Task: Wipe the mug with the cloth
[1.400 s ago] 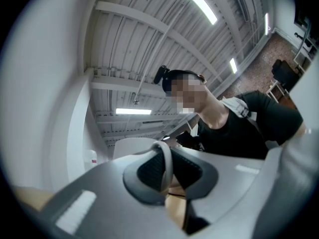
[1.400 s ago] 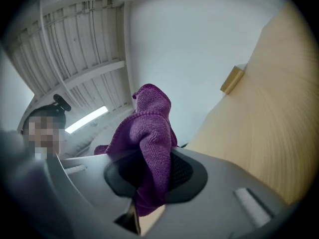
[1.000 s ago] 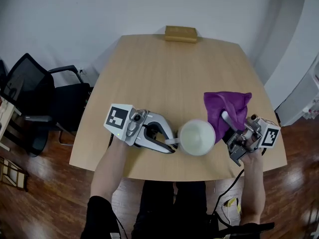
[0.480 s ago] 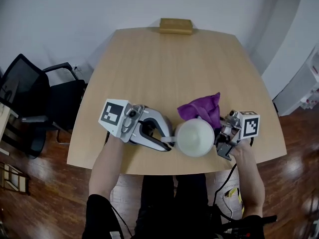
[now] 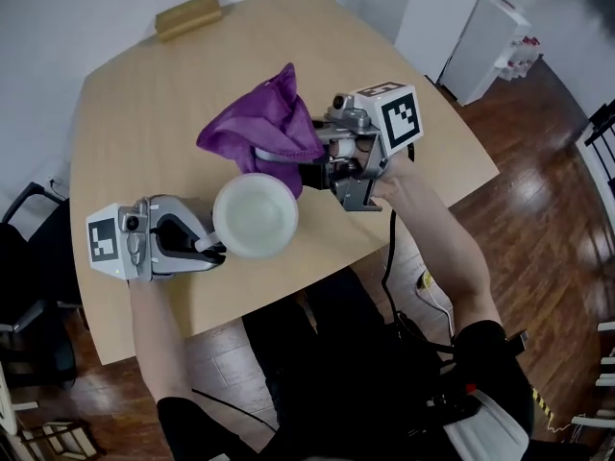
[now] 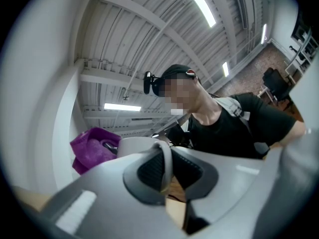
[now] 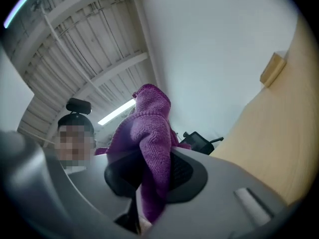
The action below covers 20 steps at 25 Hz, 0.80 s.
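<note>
A white mug (image 5: 255, 215) is held up above the table, its mouth toward the head camera. My left gripper (image 5: 213, 249) is shut on the mug's handle (image 6: 164, 166) from the left. The purple cloth (image 5: 264, 128) hangs bunched from my right gripper (image 5: 306, 166), which is shut on it. The cloth lies against the mug's far right rim. In the left gripper view the mug (image 6: 134, 144) shows just past the jaws, with the cloth (image 6: 92, 148) to its left. In the right gripper view the cloth (image 7: 149, 143) fills the gap between the pads.
The wooden table (image 5: 135, 94) lies below both grippers, with a wooden block (image 5: 187, 14) at its far edge. A black chair (image 5: 19, 257) stands at the left. White shelving (image 5: 500, 27) stands at the upper right on the wood floor.
Both grippers have risen from the table toward the head camera. The cloth has gone from the mug's right side to its far rim. The head view has swung round.
</note>
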Each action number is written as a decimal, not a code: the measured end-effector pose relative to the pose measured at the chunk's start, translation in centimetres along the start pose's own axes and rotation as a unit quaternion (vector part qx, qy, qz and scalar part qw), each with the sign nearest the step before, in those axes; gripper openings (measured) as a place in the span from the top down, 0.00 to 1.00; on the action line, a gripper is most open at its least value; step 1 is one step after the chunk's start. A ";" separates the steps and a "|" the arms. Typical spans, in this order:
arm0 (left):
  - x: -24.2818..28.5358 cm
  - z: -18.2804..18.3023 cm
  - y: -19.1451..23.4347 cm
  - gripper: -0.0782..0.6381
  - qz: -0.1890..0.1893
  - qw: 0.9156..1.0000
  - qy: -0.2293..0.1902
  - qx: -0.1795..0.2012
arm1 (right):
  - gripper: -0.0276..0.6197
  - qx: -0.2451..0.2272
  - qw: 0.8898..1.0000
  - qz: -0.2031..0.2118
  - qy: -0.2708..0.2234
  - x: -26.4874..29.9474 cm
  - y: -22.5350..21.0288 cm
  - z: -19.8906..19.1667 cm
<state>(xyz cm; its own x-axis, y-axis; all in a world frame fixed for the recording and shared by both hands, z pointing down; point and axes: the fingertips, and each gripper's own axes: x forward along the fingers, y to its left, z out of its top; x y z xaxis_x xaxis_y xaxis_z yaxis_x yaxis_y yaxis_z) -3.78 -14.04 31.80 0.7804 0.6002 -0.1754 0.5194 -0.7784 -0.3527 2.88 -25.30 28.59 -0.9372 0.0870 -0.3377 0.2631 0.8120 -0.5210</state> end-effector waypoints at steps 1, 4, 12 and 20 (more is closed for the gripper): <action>0.0 0.3 0.2 0.82 0.000 1.000 0.001 0.000 | 0.84 0.010 1.000 0.005 0.010 0.4 0.0 -0.1; 0.3 0.8 1.0 0.82 0.001 1.000 0.013 0.002 | 0.84 0.045 0.999 0.002 0.022 0.3 -1.4 -0.4; 1.2 -1.8 -0.4 0.82 -0.026 0.998 0.053 -0.007 | 0.84 0.062 0.991 -0.092 0.069 -2.0 -6.2 -6.4; 1.4 -1.8 -1.1 0.82 -0.053 0.996 0.074 -0.014 | 0.84 -0.006 0.999 0.043 -0.019 -3.1 0.5 1.4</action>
<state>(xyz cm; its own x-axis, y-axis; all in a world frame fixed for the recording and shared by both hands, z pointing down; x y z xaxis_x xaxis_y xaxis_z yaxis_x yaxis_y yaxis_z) -2.57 -12.68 33.63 0.7627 0.6468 -0.0008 0.6092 -0.7188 -0.3351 6.19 -25.98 28.31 -0.9018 0.1357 -0.4104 0.3399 0.8091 -0.4794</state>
